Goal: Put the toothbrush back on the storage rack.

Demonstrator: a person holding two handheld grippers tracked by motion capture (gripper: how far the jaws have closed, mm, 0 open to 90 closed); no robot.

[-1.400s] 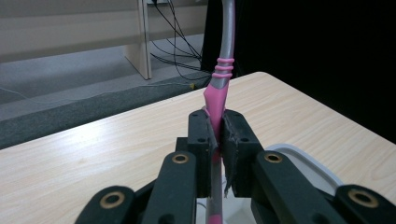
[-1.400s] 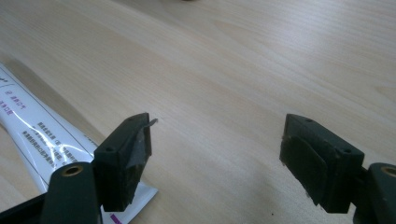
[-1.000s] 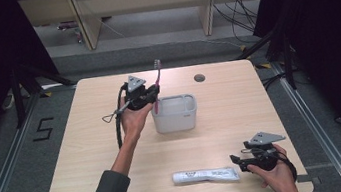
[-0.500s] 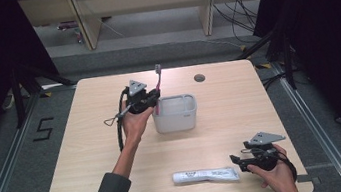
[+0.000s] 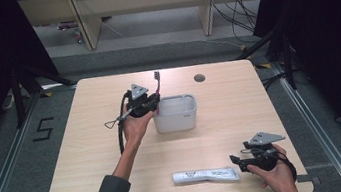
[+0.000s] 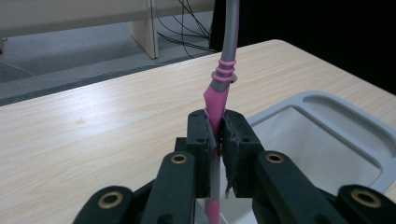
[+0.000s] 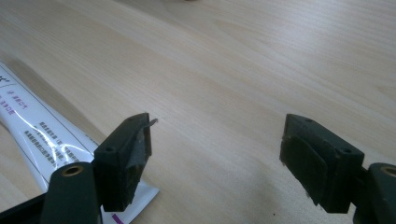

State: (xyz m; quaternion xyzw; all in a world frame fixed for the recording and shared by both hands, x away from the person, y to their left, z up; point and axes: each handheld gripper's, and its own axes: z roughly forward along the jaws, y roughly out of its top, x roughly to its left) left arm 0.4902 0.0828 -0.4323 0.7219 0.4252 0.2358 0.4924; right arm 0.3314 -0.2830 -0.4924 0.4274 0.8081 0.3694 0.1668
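Left gripper (image 5: 151, 101) clamps the pink toothbrush (image 6: 219, 95) upright at the white tub's (image 5: 177, 114) nine o'clock — right gripper (image 5: 238, 159), jaws apart, sits at the toothpaste tube's (image 5: 205, 175) three o'clock.

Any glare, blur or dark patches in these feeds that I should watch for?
High view: black surroundings, evenly lit light wooden table, slightly soft. Left gripper view: pink and grey toothbrush sharp, pale grey plastic tub clear, nearest jaw links blurred. Right gripper view: white toothpaste tube shows bright glare streaks; jaws cast soft shadows on the wood.
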